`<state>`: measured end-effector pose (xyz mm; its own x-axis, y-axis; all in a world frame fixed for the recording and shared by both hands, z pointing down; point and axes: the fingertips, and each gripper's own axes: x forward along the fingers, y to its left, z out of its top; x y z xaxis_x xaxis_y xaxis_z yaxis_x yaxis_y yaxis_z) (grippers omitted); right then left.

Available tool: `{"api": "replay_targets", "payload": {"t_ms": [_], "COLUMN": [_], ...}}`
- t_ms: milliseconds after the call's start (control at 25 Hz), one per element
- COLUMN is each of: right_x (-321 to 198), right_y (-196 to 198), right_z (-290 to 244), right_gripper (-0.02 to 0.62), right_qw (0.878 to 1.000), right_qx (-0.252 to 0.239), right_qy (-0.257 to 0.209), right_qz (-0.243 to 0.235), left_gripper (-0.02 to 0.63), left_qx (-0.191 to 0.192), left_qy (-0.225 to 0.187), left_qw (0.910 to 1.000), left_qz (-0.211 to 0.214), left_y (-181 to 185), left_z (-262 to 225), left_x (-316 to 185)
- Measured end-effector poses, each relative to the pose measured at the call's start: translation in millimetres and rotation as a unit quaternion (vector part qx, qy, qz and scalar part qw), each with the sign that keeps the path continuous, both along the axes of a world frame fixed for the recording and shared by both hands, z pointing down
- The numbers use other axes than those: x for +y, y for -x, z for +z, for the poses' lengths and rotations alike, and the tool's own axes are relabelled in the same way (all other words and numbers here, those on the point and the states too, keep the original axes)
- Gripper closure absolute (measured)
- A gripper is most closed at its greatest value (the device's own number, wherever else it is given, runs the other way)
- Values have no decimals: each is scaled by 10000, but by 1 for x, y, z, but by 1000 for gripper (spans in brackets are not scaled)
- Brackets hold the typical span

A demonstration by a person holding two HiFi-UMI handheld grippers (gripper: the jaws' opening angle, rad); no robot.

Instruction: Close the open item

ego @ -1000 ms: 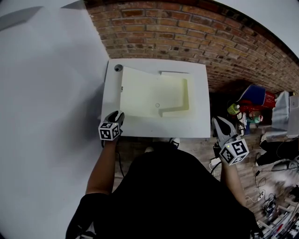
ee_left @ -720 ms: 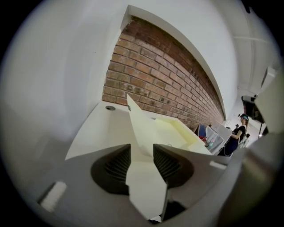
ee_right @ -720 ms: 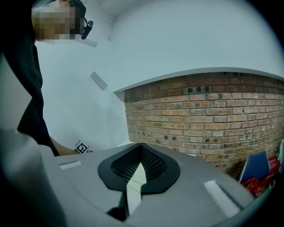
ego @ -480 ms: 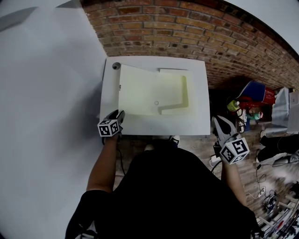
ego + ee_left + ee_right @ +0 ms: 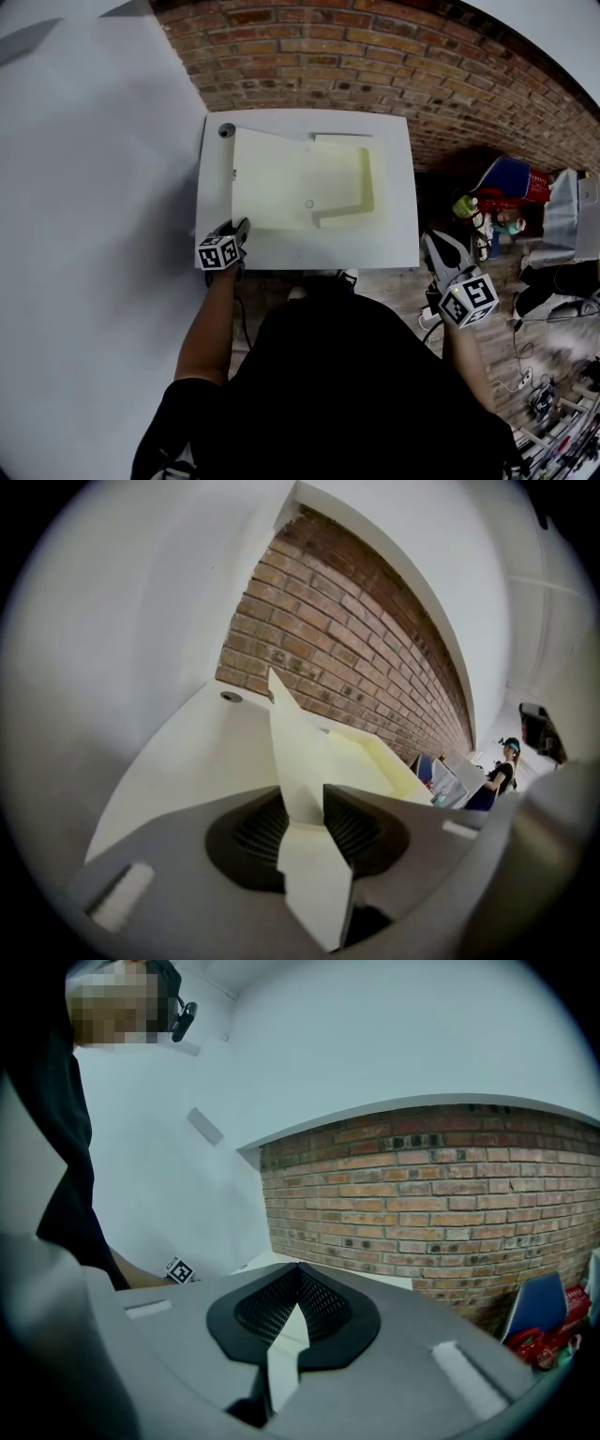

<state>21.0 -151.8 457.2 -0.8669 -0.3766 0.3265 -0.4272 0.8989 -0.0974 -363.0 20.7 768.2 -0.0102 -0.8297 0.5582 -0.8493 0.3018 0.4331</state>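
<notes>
1. Left claw (image 5: 241,227) is clamped on the lid (image 5: 298,752), at the desk's (image 5: 309,251) near left corner.
2. Right claw (image 5: 433,238) is closed and empty, off the desk's right edge.
3. The box (image 5: 342,183) lies open mid-desk; from above, the lid and box blend together.

the lid (image 5: 281,183) is pale cream yellow; the tabletop (image 5: 319,246) under it is white. the brick wall (image 5: 375,66) is red-brown with pale mortar lines, and the side wall (image 5: 94,187) is plain pale grey. the left gripper (image 5: 237,228) and the right gripper (image 5: 434,242) are grey with black ribbed pads (image 5: 253,832). the 2 cubes (image 5: 217,253) carry black-and-white square markers. the person's shirt (image 5: 347,394) is black.
</notes>
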Motion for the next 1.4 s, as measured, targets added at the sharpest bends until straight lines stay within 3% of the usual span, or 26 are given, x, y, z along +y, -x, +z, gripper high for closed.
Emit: {"api": "replay_targets", "payload": {"t_ms": [880,1400], "right_x": [-6,-10], "right_y": [-5,-22], "right_z": [20,27], "right_gripper": [593,594], "right_qw": [9997,9995], "right_qx": [-18,-47], "right_qy": [225,306], "right_qz": [-22,60], "left_gripper": [581,592], "left_qx": [-219,-399], "left_qy": [-133,-291], "left_qw": [9997,9987], "left_qz": [41,151], "left_y": [-2,-8], "left_z": [-23,-51], "left_x": [-19,-39]}}
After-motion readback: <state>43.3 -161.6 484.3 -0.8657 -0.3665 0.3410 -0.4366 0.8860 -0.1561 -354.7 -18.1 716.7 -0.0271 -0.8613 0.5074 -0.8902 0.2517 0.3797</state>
